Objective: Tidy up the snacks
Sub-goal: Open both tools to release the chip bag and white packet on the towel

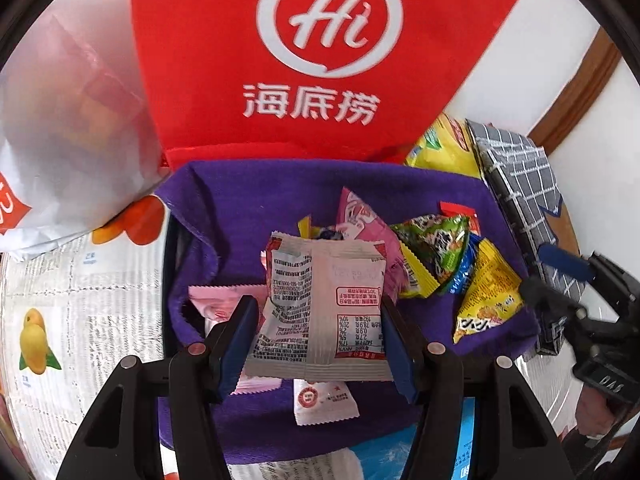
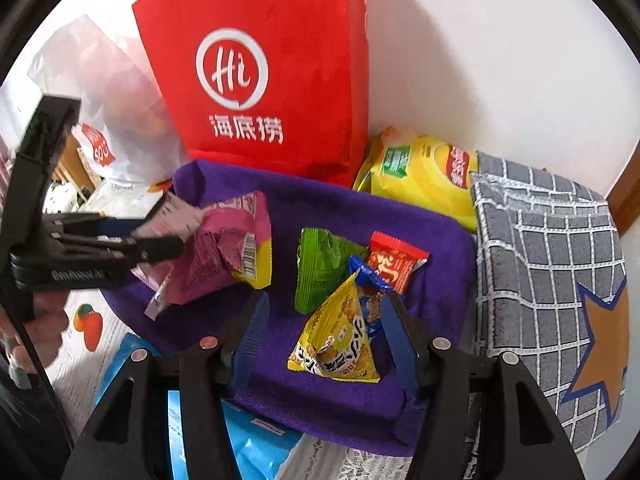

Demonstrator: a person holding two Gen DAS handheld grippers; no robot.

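The left gripper (image 1: 316,320) has its jaws closed on a white printed snack packet (image 1: 320,304), apparently lifted above the purple cloth-lined tray (image 1: 248,200) for sorting. The right gripper (image 2: 320,344) hovers with jaws wide, straddling a yellow triangular snack pouch (image 2: 340,340), probably next.

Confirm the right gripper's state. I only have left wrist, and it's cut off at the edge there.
Observer: The right gripper is open, with its fingers either side of the yellow triangular packet and not closed on it.
Operator: Is that packet inside the bin?
Observer: Yes, it lies on the floor of the purple bin, with a blue packet right behind it.
Operator: Where's my white packet relative to the bin?
Observer: The left gripper holds the white packet at the bin's left edge, beside the big pink packet.
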